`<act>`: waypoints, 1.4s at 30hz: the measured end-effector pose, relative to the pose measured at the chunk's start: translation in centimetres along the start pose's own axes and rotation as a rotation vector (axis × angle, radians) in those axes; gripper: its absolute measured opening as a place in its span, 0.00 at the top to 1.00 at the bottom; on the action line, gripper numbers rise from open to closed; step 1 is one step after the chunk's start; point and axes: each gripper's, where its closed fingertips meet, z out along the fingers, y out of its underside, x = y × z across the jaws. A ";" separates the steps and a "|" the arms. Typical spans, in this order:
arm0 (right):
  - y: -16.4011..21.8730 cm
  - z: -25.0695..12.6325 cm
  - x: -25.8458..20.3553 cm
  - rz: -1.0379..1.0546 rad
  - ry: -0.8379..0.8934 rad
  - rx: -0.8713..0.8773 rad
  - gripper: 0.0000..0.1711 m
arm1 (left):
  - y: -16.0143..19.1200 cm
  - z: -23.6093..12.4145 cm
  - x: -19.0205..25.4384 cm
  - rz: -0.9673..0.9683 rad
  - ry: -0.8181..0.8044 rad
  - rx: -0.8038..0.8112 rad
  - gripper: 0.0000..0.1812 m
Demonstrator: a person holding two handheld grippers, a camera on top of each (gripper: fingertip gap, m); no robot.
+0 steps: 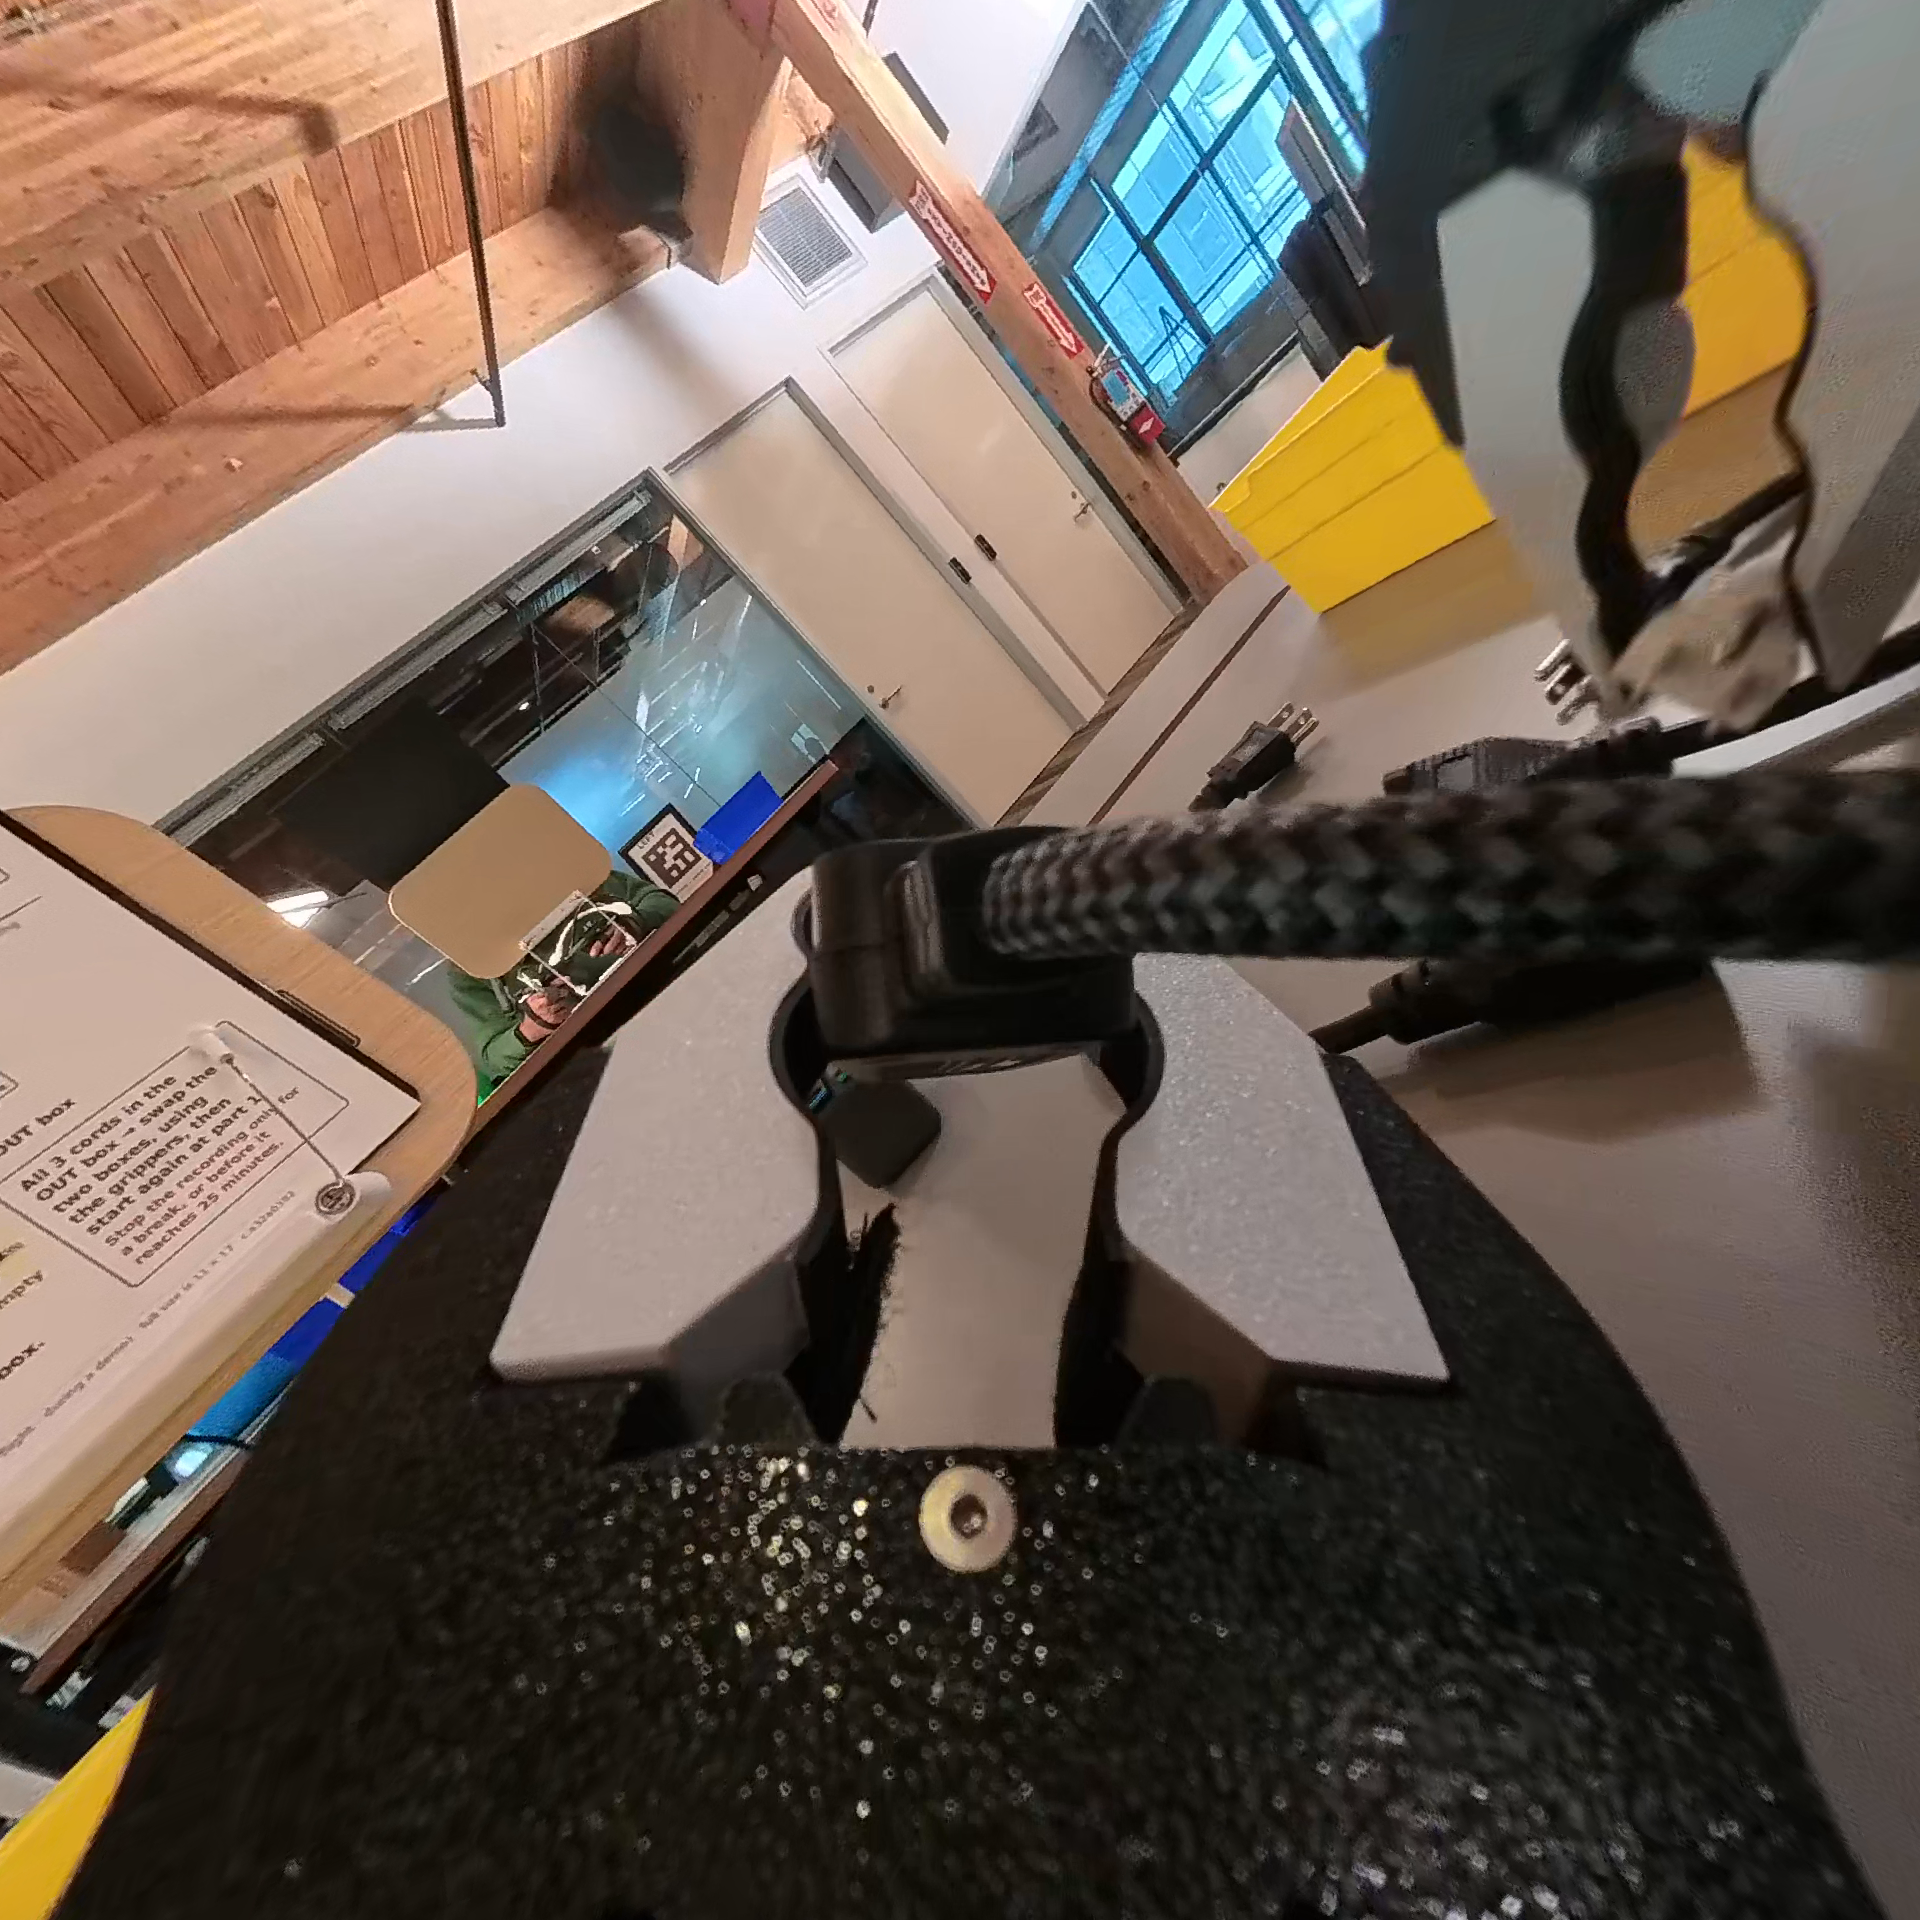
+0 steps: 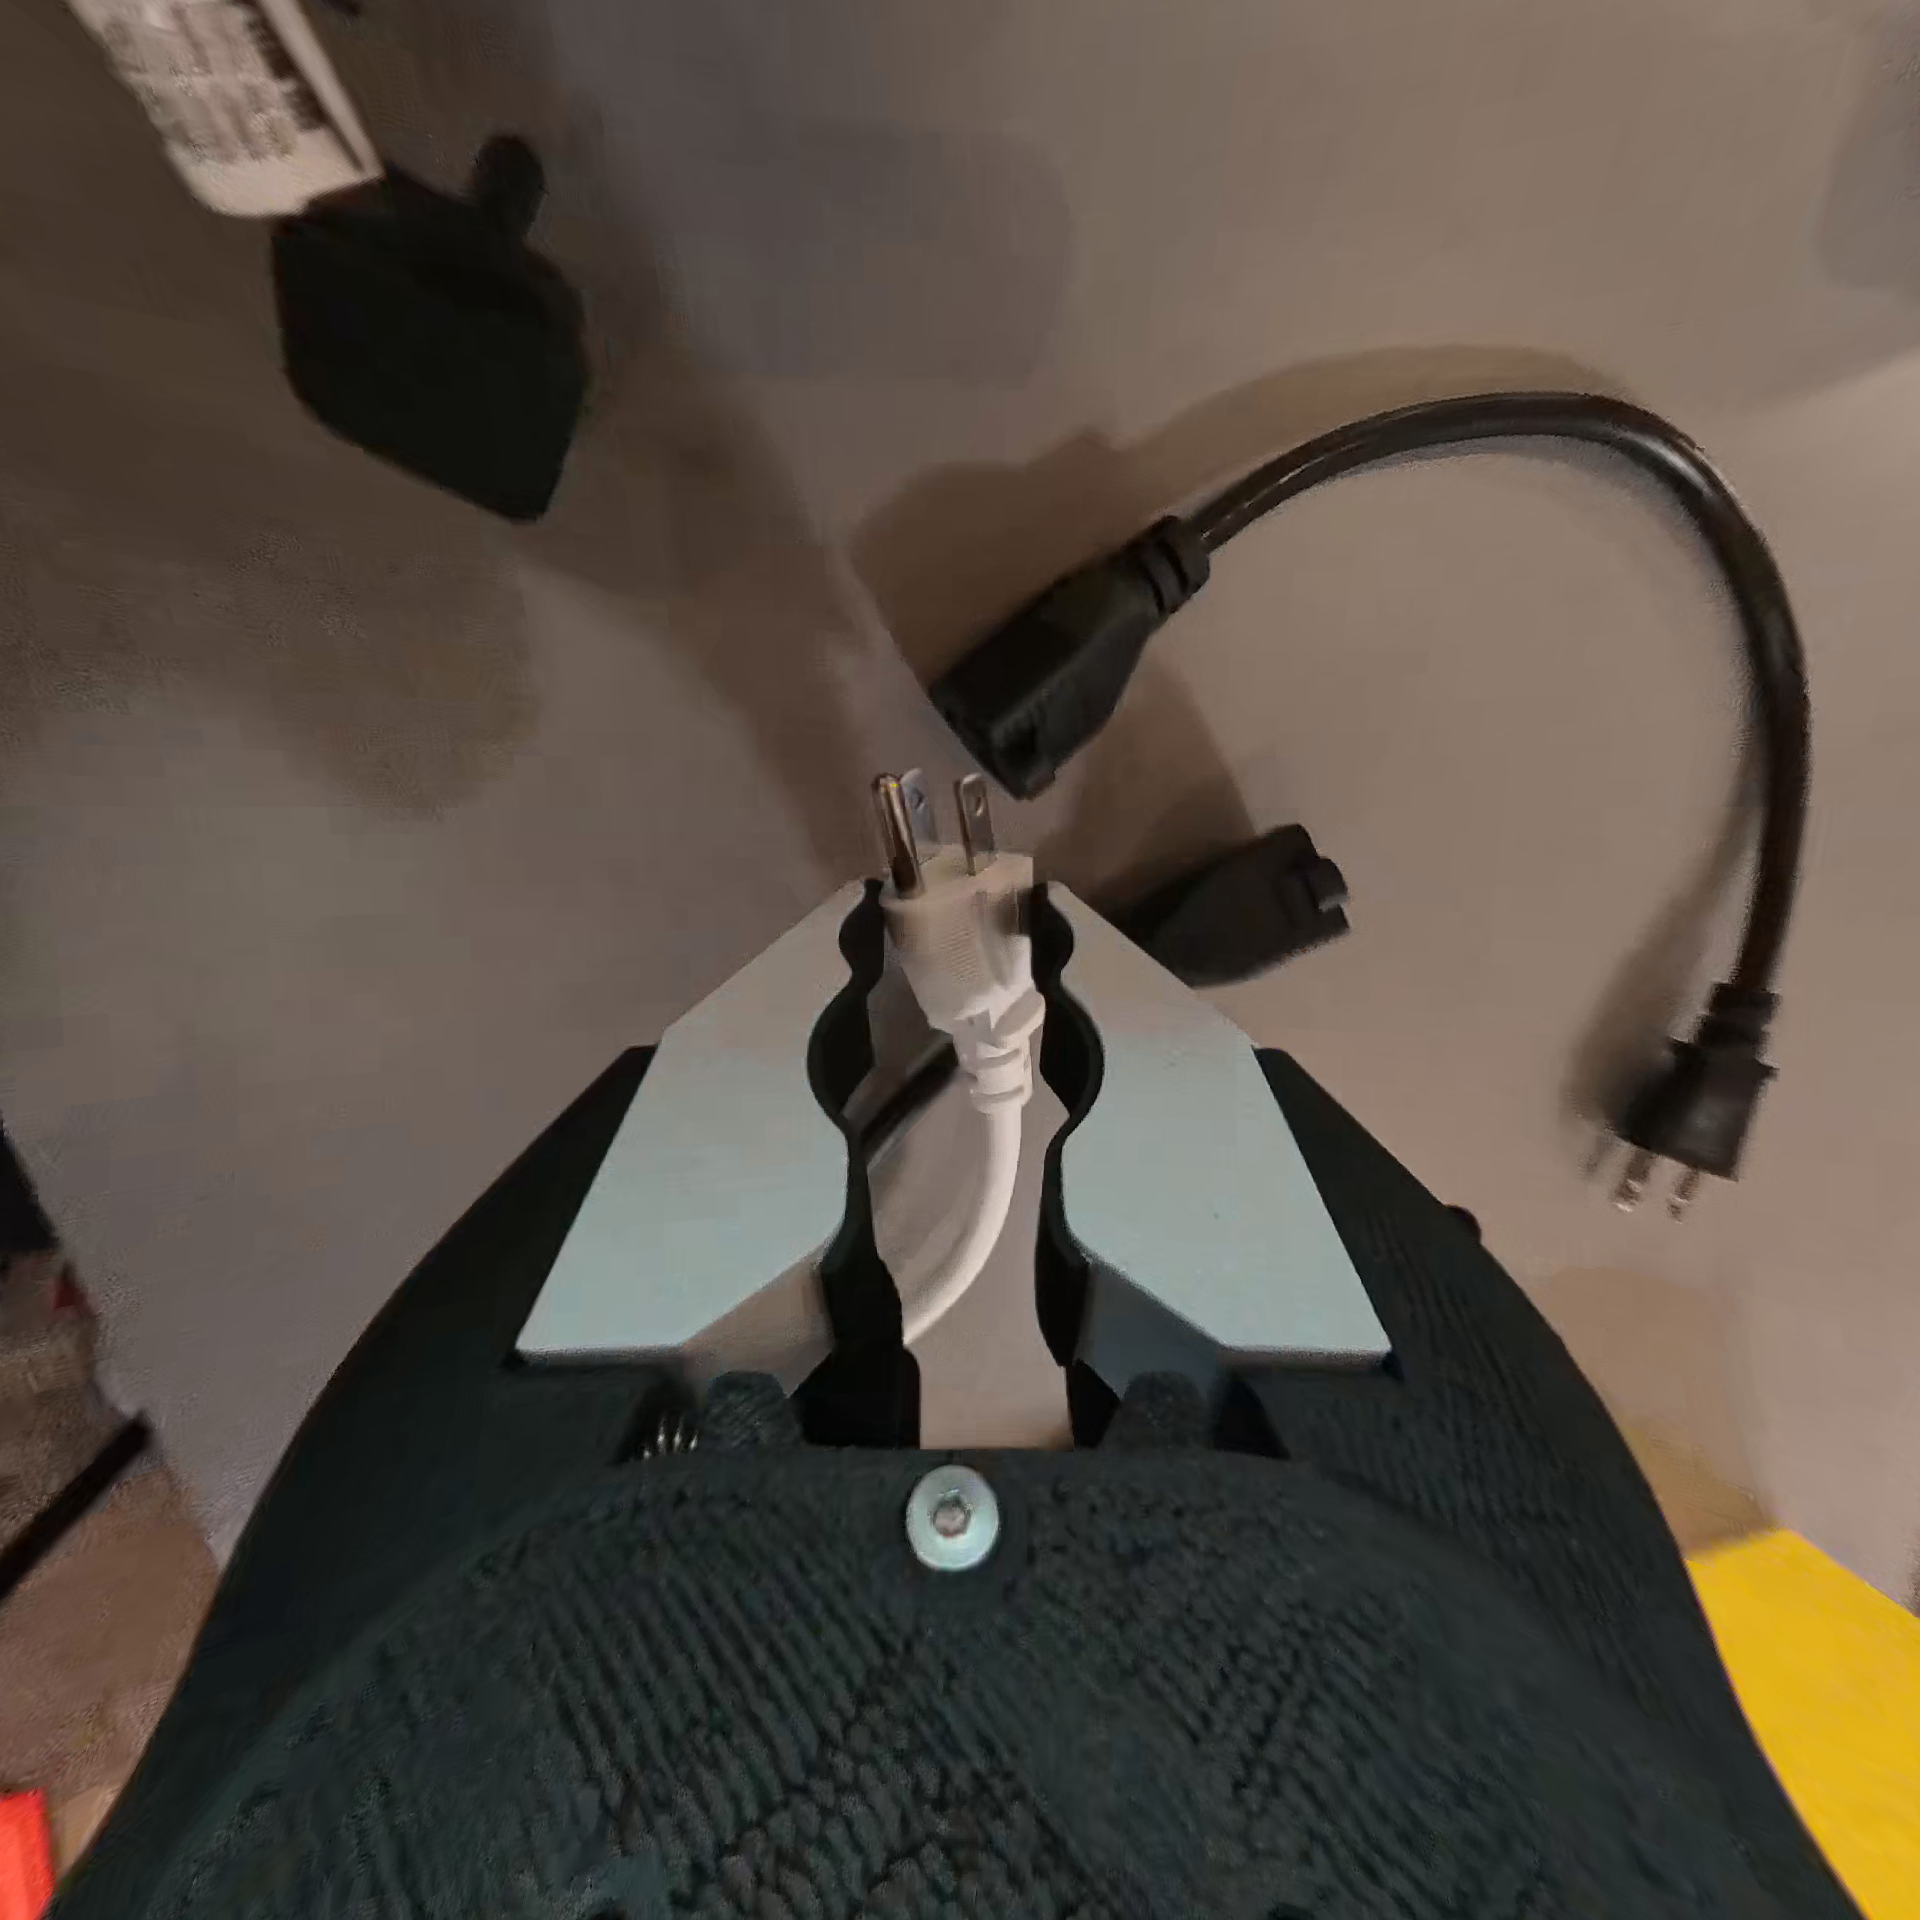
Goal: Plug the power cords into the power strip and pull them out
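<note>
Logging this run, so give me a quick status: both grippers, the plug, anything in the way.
Right gripper shut on white plug, prongs forward, above the table. Left gripper shut on black block with a braided cord. Black extension cord lies just ahead.

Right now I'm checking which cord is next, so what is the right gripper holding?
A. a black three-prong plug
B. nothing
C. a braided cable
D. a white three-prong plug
D: in the right wrist view the right gripper is shut on the white plug, prongs pointing forward past the fingertips, while the black plug lies untouched on the table.
</note>
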 end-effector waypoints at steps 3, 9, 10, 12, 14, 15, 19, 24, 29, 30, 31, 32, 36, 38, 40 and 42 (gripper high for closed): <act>0.1 1.9 0.1 0.044 0.001 0.076 0.84 | -0.2 0.0 0.5 0.014 0.019 0.005 0.73; 0.1 -2.4 0.5 0.239 -0.108 0.448 0.60 | -0.3 0.2 1.1 0.025 0.040 0.008 0.73; 0.9 -2.9 0.4 0.282 -0.154 0.476 0.61 | -0.3 0.3 1.2 0.025 0.044 0.007 0.73; 2.8 -2.6 0.6 0.346 -0.210 0.472 0.64 | -0.2 0.4 1.4 0.027 0.053 0.005 0.73; 4.3 -1.6 0.4 0.364 -0.253 0.452 0.69 | -0.3 0.4 1.6 0.030 0.063 0.007 0.73; 4.5 -1.3 0.1 0.369 -0.286 0.461 0.70 | -0.3 0.4 1.7 0.032 0.068 0.009 0.73; 4.9 0.1 -0.4 0.416 -0.392 0.470 0.80 | -0.3 0.4 2.0 0.042 0.078 0.007 0.73; 4.8 1.1 0.0 0.445 -0.373 0.471 0.95 | -0.3 0.4 2.0 0.038 0.085 0.006 0.73; 4.1 -0.5 0.8 0.409 -0.182 0.484 0.95 | -0.4 0.4 2.1 0.039 0.080 0.005 0.73; 3.7 -1.0 0.8 0.400 -0.151 0.500 0.95 | -0.4 0.5 2.1 0.044 0.078 0.002 0.73; 3.3 -1.7 0.8 0.395 -0.118 0.521 0.95 | -0.3 0.5 2.1 0.053 0.075 -0.002 0.73; 2.8 -2.3 0.7 0.389 -0.093 0.545 0.95 | -0.3 0.5 2.1 0.066 0.072 -0.006 0.73; 0.8 -5.4 1.1 0.395 0.016 0.667 0.96 | -0.3 0.5 2.1 0.179 0.045 -0.016 0.73; -0.1 -6.6 1.3 0.402 0.088 0.700 0.96 | -0.6 0.5 2.1 0.211 0.035 -0.006 0.73; -1.1 -7.3 1.3 0.384 0.152 0.694 0.96 | -0.7 0.4 2.1 0.236 0.029 -0.007 0.73; -2.0 -7.8 1.1 0.368 0.199 0.671 0.96 | -0.8 0.4 2.2 0.274 0.023 -0.002 0.73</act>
